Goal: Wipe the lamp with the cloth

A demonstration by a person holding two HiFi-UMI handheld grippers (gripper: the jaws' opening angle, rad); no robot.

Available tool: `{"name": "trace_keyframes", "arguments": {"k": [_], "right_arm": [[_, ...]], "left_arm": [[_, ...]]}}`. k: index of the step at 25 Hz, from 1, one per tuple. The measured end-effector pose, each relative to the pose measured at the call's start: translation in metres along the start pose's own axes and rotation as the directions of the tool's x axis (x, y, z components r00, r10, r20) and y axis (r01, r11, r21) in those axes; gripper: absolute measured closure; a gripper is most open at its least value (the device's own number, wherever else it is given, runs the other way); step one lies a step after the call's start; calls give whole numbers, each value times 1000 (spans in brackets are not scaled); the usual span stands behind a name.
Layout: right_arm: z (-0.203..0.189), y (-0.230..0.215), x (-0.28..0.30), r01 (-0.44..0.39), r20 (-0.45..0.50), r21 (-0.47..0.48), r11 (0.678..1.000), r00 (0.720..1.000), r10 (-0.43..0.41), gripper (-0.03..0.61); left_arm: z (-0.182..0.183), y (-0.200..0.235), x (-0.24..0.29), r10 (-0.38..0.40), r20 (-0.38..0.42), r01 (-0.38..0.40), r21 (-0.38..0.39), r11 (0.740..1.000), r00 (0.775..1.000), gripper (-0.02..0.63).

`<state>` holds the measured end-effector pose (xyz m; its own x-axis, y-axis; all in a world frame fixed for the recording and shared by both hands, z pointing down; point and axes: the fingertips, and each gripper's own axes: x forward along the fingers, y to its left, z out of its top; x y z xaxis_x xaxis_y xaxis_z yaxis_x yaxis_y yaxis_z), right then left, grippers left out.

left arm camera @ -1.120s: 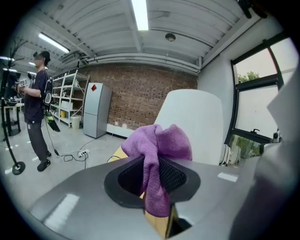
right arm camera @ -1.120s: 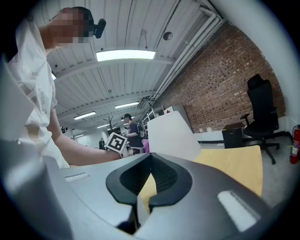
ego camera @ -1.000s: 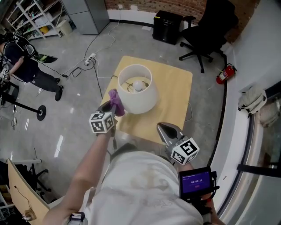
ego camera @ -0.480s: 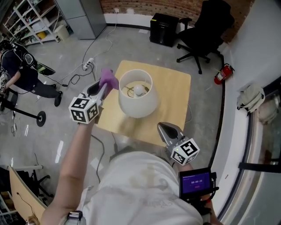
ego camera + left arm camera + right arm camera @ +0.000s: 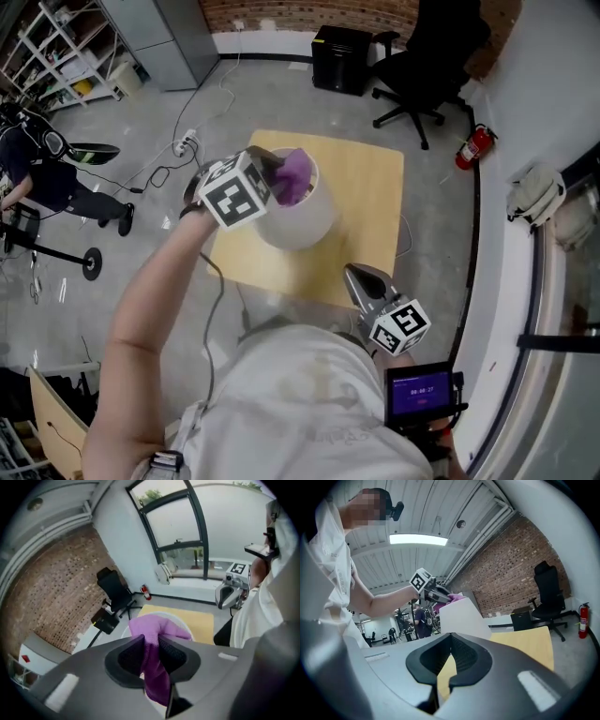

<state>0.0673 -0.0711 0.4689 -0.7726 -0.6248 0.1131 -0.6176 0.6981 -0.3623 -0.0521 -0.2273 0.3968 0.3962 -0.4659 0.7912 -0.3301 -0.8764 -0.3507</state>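
Note:
A white lamp shade [image 5: 305, 216] stands on a square yellow table [image 5: 370, 206]. My left gripper [image 5: 279, 171] is above the shade's top rim, pointing steeply down and shut on a purple cloth [image 5: 296, 176]. In the left gripper view the cloth [image 5: 157, 637] hangs between the jaws and bunches out past the tips, over the shade's rim [image 5: 183, 622]. My right gripper [image 5: 354, 275] is near the table's front edge, level, jaws shut with nothing in them. The right gripper view shows the shade [image 5: 461, 618] with the cloth [image 5: 457, 597] and left gripper [image 5: 437, 594] at its top.
A black office chair [image 5: 427, 47] and a black box [image 5: 342, 45] stand beyond the table. A red fire extinguisher [image 5: 472, 148] is by the right wall. Cables and a power strip [image 5: 183, 145] lie on the floor at left, near a person [image 5: 37, 169].
My left gripper has risen with the cloth from the shade's left side to over its top rim, rolling as it went. The right gripper has stayed put.

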Motion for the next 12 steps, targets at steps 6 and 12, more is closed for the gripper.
{"name": "trace_keyframes", "arguments": {"k": [6, 12], "right_arm": [[0, -22, -14, 31, 11, 27, 999, 999, -32, 565], [-1, -30, -20, 55, 20, 41, 998, 998, -56, 565]], "left_arm": [[-8, -14, 56, -117, -263, 158, 140, 977, 958, 535], [-6, -6, 69, -125, -270, 157, 100, 983, 955, 535]]}}
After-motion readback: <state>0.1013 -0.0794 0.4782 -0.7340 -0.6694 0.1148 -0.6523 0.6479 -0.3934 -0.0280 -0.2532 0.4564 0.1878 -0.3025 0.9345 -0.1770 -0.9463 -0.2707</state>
